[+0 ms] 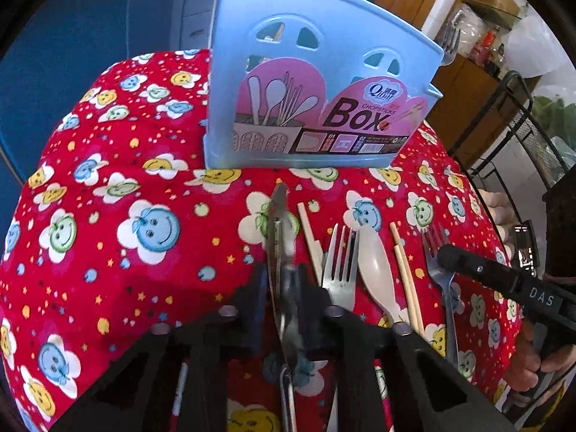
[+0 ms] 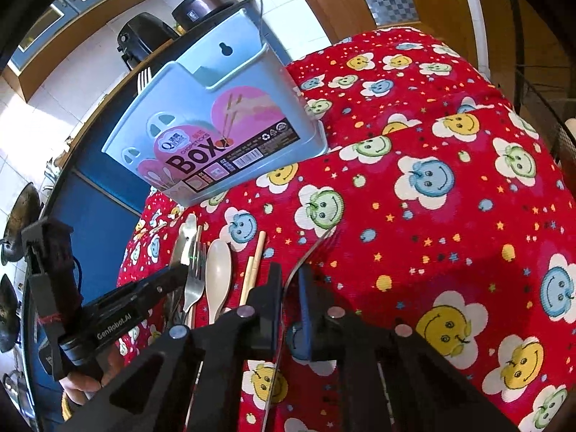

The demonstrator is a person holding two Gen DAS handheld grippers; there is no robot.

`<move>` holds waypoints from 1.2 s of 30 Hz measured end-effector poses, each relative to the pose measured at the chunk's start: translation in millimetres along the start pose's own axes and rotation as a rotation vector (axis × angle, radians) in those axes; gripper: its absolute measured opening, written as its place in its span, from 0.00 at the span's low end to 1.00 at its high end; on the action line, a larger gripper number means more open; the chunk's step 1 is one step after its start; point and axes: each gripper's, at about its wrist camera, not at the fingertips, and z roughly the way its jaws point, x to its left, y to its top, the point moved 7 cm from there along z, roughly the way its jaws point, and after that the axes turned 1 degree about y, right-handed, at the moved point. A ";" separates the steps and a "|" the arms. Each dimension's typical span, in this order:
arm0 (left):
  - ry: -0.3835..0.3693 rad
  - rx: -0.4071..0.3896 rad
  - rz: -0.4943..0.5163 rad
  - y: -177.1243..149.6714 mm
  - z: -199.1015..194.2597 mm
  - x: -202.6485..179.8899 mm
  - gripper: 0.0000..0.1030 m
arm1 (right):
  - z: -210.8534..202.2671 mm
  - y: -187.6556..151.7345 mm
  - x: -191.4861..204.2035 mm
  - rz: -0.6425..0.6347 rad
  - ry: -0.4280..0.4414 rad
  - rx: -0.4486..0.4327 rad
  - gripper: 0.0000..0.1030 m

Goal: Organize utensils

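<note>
A pale blue chopsticks box (image 1: 316, 82) stands at the back of the red table; forks stick out of it. My left gripper (image 1: 284, 280) is shut on a metal spoon (image 1: 279, 223) that points at the box. To its right lie a fork (image 1: 340, 270), a beige plastic spoon (image 1: 378, 273), chopsticks (image 1: 405, 270) and another fork (image 1: 441, 273). My right gripper (image 2: 289, 280) is shut on that fork (image 2: 309, 252), low over the cloth. The box (image 2: 216, 133), beige spoon (image 2: 217, 273) and chopsticks (image 2: 253, 266) also show in the right wrist view.
A red smiley-print cloth (image 1: 126, 216) covers the table. A black wire rack (image 1: 522, 126) stands to the right. A blue cabinet (image 1: 72, 54) is behind on the left. Black appliances (image 2: 144, 36) sit behind the box.
</note>
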 end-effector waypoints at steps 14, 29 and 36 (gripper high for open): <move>-0.011 0.018 0.017 16.5 6.3 -1.9 0.06 | 17.9 2.2 5.2 -0.001 0.020 0.062 0.17; -0.087 -0.190 -0.015 21.6 -64.7 -6.7 0.04 | -28.5 2.1 29.5 -0.045 0.102 -0.080 0.07; -0.115 -0.311 -0.018 32.3 -104.6 -15.8 0.04 | -63.5 9.8 54.4 -0.108 0.128 -0.189 0.05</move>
